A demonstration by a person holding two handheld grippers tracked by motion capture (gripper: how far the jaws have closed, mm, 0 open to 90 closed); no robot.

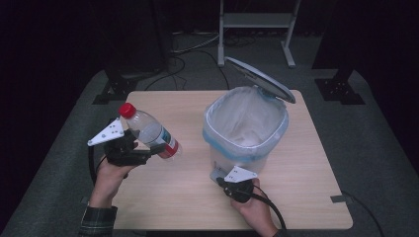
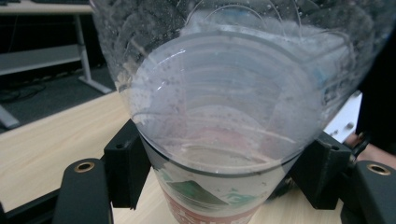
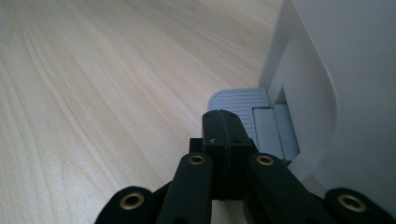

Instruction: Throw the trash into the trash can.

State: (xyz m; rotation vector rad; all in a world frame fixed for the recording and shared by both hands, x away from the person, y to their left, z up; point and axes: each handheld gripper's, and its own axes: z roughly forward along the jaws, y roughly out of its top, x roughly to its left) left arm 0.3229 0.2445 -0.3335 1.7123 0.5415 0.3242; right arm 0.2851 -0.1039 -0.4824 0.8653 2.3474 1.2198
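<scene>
Closest to you, your right gripper [image 1: 237,183] is down low at the near foot of the pedal bin [image 1: 245,129]. In the right gripper view its two black jaws are pressed flat together with nothing between them, tips resting on or just over the ribbed grey pedal [image 3: 239,100] that sticks out from the bin's base; I can't tell if they're actually pushing it. Your right hand [image 1: 257,207] comes in from the bottom edge, cable trailing back towards you.

Your left gripper [image 1: 129,148] is a bit further out and off to the left, held up over the table [image 1: 306,197] edge, with your left hand [image 1: 111,178] wrapped around the handle and a plaid cuff showing. It's clamped on a clear plastic bottle [image 1: 148,130] around its lower half. The bottle lies tilted, red cap [image 1: 127,109] pointing up and away to the left, base towards the bin. It's well apart from the bin.

Label stuff: there's a band with red, white and some green on it, maybe a mountain shape in the left gripper view, but no lettering I can actually read. Droplets cling to the inside of the bottle.

Further back, the bin has a pale liner folded over its rim, and its lid [image 1: 261,79] is tipped open on the far side.
</scene>
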